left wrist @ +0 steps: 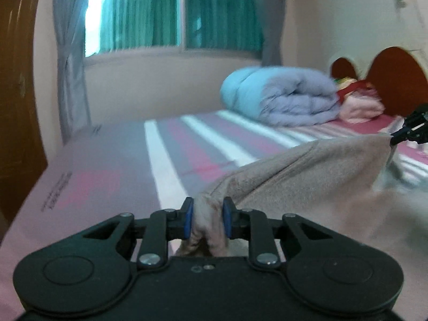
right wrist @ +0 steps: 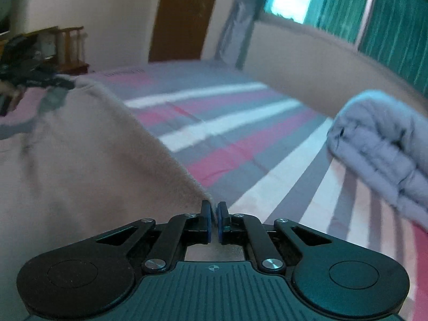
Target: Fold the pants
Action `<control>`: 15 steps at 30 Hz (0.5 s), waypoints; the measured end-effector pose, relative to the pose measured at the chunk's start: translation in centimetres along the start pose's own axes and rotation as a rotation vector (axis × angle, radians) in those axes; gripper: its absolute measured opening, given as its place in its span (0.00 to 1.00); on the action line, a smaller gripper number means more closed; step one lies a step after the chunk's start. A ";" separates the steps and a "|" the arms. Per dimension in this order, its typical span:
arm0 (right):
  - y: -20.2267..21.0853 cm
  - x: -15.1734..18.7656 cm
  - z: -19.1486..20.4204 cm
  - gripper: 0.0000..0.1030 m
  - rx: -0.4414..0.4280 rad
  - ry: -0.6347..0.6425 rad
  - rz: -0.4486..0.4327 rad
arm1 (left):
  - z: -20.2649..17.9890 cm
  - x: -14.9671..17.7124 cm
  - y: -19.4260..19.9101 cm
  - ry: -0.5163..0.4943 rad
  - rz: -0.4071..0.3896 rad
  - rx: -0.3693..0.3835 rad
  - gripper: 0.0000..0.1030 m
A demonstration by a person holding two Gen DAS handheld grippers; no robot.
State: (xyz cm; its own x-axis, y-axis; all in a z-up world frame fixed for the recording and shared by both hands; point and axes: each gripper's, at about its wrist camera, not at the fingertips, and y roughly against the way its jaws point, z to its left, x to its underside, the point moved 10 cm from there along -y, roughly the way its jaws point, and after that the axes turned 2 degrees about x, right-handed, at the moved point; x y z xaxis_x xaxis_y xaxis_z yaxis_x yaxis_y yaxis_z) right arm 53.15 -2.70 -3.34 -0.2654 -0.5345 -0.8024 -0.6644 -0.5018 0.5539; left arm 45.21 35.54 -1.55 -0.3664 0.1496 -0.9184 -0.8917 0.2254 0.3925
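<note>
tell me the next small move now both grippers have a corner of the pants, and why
Probably carry both corners together out over the striped bed and lay them down. The left gripper is clamped on a bunched corner of the pants, the right gripper pinches a thin edge, and the cloth hangs lifted between them.

1. Pants [left wrist: 307, 176] lifted over the bed [left wrist: 165, 149], stretched between the two grippers.
2. Left gripper [left wrist: 206, 218] clamped on a bunched end of the pants, at the near side.
3. Right gripper [right wrist: 213, 219] pinching another edge, further to the right (seen small at the right border of the left view).
4. Rolled duvet [left wrist: 283, 93] on the bed behind the pants, just beside the headboard [left wrist: 396, 80].
5. Window [left wrist: 171, 10] behind the bed; door [right wrist: 184, 13] left of it.
</note>
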 end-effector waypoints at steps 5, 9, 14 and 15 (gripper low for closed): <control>8.8 2.1 6.0 0.04 0.002 0.064 -0.033 | -4.6 1.9 6.0 -0.113 0.022 0.021 0.13; 11.7 7.1 11.8 0.04 -0.020 0.037 0.002 | -7.6 7.2 8.9 -0.058 0.096 0.012 0.17; 11.1 15.0 17.3 0.07 0.045 -0.117 0.087 | -8.6 13.7 12.0 0.145 0.212 -0.156 0.52; 11.6 15.5 17.5 0.09 0.070 -0.173 0.075 | -8.6 14.1 13.1 0.211 0.196 -0.184 0.51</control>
State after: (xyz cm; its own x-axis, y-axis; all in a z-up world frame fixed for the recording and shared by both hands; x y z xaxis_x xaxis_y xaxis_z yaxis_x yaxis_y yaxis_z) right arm 29.06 -4.90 -13.24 -0.4282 -0.4404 -0.7891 -0.6836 -0.4132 0.6016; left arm 26.11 32.36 -9.82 -0.5655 -0.0339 -0.8240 -0.8247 0.0313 0.5647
